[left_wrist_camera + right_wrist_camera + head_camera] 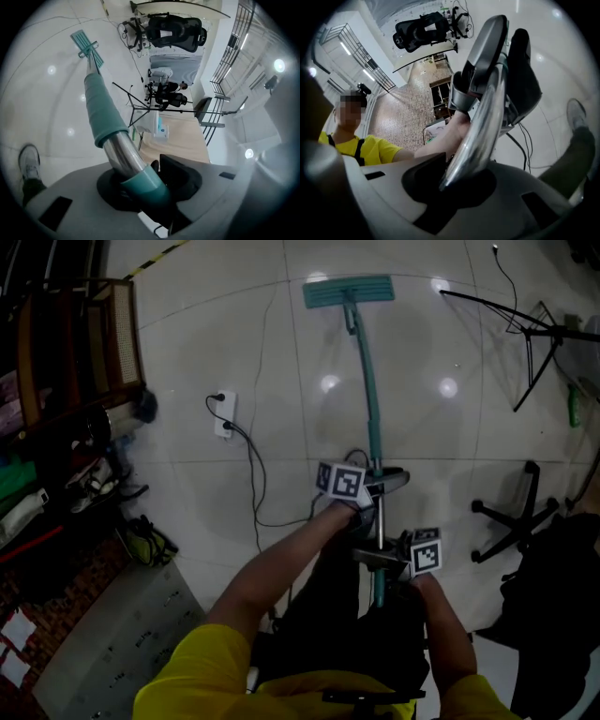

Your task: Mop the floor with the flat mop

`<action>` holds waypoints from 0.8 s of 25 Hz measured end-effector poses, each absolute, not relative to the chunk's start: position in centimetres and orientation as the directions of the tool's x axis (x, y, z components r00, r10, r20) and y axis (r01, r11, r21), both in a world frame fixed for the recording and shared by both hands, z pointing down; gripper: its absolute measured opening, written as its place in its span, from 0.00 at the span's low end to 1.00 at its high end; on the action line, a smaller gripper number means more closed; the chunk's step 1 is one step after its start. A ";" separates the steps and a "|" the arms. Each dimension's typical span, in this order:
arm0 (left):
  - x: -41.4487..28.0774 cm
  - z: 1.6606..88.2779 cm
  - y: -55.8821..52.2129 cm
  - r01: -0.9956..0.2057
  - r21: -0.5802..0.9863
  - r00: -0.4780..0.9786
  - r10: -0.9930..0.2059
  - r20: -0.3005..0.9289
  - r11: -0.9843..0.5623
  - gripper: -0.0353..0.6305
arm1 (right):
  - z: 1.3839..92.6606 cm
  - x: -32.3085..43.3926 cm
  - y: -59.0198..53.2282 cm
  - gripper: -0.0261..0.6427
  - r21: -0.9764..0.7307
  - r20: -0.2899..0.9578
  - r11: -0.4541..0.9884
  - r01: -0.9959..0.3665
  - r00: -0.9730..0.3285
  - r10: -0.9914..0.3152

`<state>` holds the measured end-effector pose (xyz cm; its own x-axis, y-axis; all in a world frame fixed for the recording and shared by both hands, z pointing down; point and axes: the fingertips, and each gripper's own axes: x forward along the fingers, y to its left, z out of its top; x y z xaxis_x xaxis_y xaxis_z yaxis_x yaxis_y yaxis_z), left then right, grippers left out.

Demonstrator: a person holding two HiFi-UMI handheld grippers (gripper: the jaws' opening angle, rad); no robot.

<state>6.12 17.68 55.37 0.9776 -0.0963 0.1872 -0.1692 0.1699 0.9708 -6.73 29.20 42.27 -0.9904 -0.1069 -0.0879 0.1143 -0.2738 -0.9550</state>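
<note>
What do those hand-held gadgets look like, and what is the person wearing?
The left gripper and right gripper are grey plastic shells with black recesses. Each carries a white cube with black square markers. The person wears a yellow short-sleeved shirt.

an office-like workroom on a glossy white tile floor [234, 324]. a wheeled chair base [531, 514] sits at 3 o'clock, a folding stand [534, 343] at 2, a cabled power strip [225, 414] at 10, cluttered shelving [56, 399] at 9.

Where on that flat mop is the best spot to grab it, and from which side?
The upper pole, far from the mop head. It is thin and round, so jaws close across it from the side, as the left gripper and right gripper do, spaced along it.
</note>
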 end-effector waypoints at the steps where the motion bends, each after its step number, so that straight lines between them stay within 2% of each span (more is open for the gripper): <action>1: 6.4 54.1 20.8 -0.172 0.965 0.978 -0.087 0.192 0.197 0.27 | 40.7 -6.5 32.0 0.15 -0.949 -0.082 -0.296 0.106 -0.992 -0.093; 4: 7.1 50.8 27.9 -0.194 0.941 0.973 -0.069 0.221 0.276 0.25 | 36.9 -5.8 38.3 0.15 -0.932 -0.057 -0.355 0.069 -0.997 -0.045; 7: 7.0 51.6 29.0 -0.227 0.933 0.967 -0.050 0.251 0.278 0.25 | 37.2 -5.6 39.0 0.15 -0.935 -0.068 -0.347 0.077 -0.997 -0.038; 10: 6.9 54.6 24.0 -0.246 0.945 0.964 -0.044 0.261 0.214 0.26 | 40.5 -5.5 34.8 0.16 -0.950 -0.085 -0.298 0.094 -0.995 -0.045; 15: 6.3 60.1 11.0 -0.246 0.960 0.965 -0.057 0.255 0.133 0.26 | 47.8 -6.2 22.9 0.17 -0.992 -0.026 -0.126 0.028 -1.000 -0.016; 20: 4.7 62.0 2.2 -0.207 0.974 0.972 -0.091 0.215 0.093 0.26 | 50.5 -8.1 14.9 0.17 -0.992 -0.038 -0.119 0.044 -0.998 -0.059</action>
<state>4.74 2.22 62.05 0.9724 -0.0910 0.2149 -0.2066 0.0926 0.9740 -8.07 14.90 50.53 -0.9976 -0.0585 -0.0377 0.0445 -0.1193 -0.9919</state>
